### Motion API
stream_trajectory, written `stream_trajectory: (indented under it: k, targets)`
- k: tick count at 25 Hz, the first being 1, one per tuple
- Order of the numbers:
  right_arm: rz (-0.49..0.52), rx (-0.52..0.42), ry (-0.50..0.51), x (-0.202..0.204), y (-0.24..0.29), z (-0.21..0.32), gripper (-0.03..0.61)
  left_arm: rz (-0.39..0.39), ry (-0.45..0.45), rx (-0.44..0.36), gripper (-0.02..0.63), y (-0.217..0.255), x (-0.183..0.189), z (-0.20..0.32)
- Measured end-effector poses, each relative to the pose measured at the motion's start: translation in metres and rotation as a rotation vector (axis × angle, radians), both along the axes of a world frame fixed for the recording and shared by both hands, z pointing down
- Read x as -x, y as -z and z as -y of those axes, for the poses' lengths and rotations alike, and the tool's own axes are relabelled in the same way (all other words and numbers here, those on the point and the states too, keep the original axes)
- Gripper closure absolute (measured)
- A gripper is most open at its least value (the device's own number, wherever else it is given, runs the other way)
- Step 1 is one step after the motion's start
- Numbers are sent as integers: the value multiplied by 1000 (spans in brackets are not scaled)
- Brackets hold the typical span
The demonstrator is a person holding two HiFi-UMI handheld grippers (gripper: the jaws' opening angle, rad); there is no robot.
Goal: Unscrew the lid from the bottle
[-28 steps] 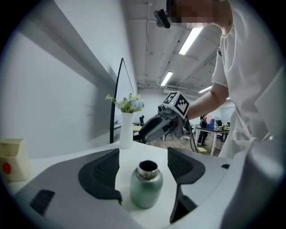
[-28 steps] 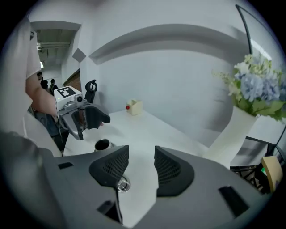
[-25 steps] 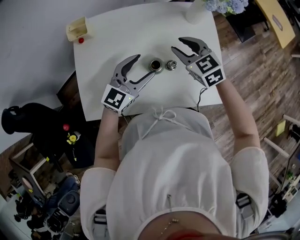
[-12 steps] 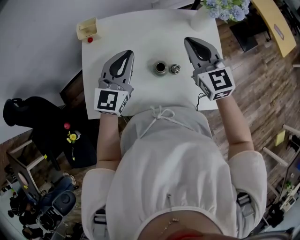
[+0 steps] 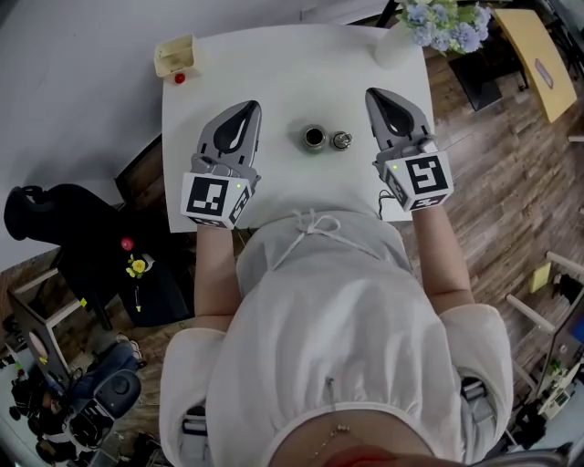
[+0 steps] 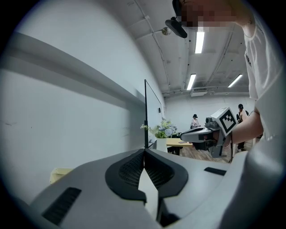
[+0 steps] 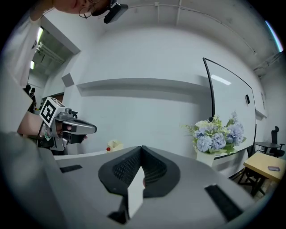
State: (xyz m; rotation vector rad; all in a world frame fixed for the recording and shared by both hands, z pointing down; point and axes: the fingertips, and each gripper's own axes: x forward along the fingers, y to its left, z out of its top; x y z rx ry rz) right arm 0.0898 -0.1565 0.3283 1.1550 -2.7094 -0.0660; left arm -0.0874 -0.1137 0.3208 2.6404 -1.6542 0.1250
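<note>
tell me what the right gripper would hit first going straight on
Probably only the plain white wall: the shut right gripper points level above the white table, passing left of the white flower vase.

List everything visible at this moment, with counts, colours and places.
table: one, white, under everything
bottle: one, metallic, open, table centre
lid: one, metallic, just right of bottle
box: one, cream, far left corner, red knob beside
flowers: one bunch, blue-white, in white vase, far right corner
bag: one, black, floor at left
left claw: grey, shut, empty, left of bottle
right claw: grey, shut, empty, right of lid
</note>
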Motion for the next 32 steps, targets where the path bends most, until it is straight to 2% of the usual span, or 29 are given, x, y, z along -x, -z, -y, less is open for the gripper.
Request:
stream_trajectory:
  k: [8,20,32]
  targets:
    - [25,-3,-12,-11,7,6,577,-18,34,5,592,5,4,4]
    - [29,3,24,1,1,-5,578,-12,-13,25,592,1,-13,5]
    - [27,27,15,6,-8,-7,578,-13,-15,35,592,-3,-11,5]
